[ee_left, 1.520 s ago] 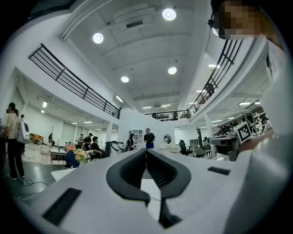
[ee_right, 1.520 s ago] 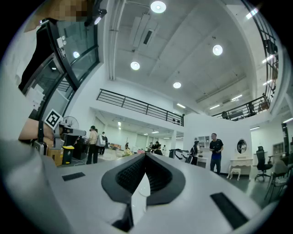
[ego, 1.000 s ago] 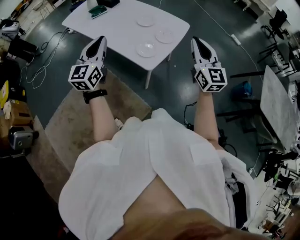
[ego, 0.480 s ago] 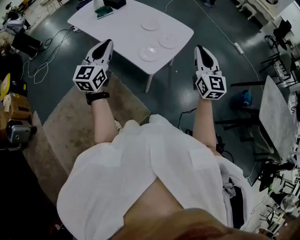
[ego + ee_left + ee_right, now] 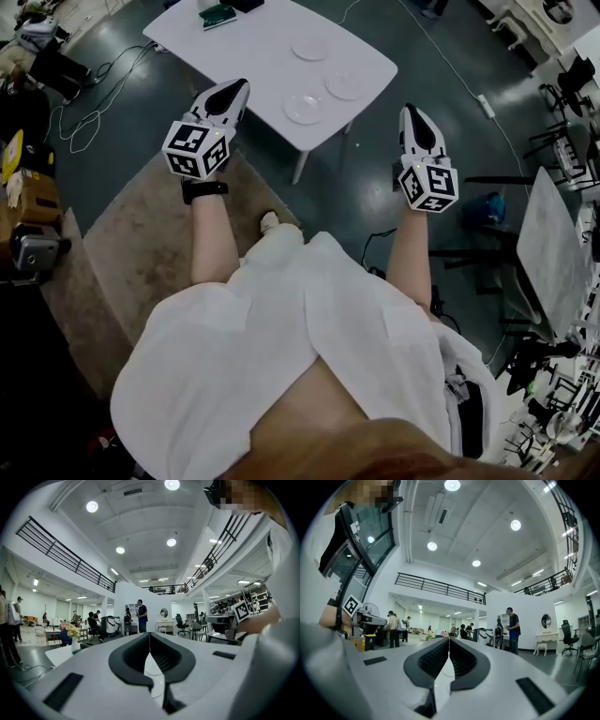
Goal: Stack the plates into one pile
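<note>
A dark glossy floor [image 5: 356,187] is partly covered by a beige rug [image 5: 122,244]; round ceiling lights [image 5: 92,506] are lit overhead.

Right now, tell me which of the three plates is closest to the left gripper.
The plate by the table's near edge is nearest the left gripper. The middle plate and the far plate sit farther back.

Table [image 5: 246,56]: white top, rounded corners, pale legs; stands on the dark floor [image 5: 356,197].
Far plate [image 5: 309,48]: pale, lying flat, apart from the others.
Right plate [image 5: 345,84]: flat, near the right edge, unstacked.
Near plate [image 5: 304,108]: flat, by the near edge, unstacked.
Far corner: green flat item [image 5: 217,15], well apart from the plates.
</note>
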{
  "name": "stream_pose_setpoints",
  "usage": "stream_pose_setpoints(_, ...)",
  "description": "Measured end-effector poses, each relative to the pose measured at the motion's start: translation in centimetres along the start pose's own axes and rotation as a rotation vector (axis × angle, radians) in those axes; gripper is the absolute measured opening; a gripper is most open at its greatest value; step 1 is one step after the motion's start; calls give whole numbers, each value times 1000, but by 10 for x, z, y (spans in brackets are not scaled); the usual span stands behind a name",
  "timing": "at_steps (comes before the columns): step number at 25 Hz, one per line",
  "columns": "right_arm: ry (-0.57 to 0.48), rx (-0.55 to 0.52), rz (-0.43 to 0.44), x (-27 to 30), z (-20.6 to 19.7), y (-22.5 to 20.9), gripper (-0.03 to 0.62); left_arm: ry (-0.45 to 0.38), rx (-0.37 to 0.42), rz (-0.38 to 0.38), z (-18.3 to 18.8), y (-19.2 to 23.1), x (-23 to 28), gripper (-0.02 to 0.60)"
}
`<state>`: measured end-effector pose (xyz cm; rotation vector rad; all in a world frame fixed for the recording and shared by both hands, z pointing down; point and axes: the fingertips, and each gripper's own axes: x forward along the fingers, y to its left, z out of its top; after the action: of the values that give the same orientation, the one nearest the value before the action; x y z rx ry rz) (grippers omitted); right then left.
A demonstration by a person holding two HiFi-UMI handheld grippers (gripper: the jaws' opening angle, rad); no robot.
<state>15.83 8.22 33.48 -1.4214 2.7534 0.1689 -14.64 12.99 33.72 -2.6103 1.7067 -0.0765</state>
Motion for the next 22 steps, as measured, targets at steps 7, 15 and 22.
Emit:
stream_pose_setpoints(7, 28, -7, -18, 47, -13, -28, 28, 13, -14, -49, -16, 26, 64, 12)
stream_pose_setpoints(15, 39, -28, -53, 143, -15, -79, 28, 19, -6, -99, -20, 87, 171, 12)
stream_pose_setpoints(22, 58, -13, -95, 220, -32, -102, 28, 67, 23, -159, -35, 143, 246, 12)
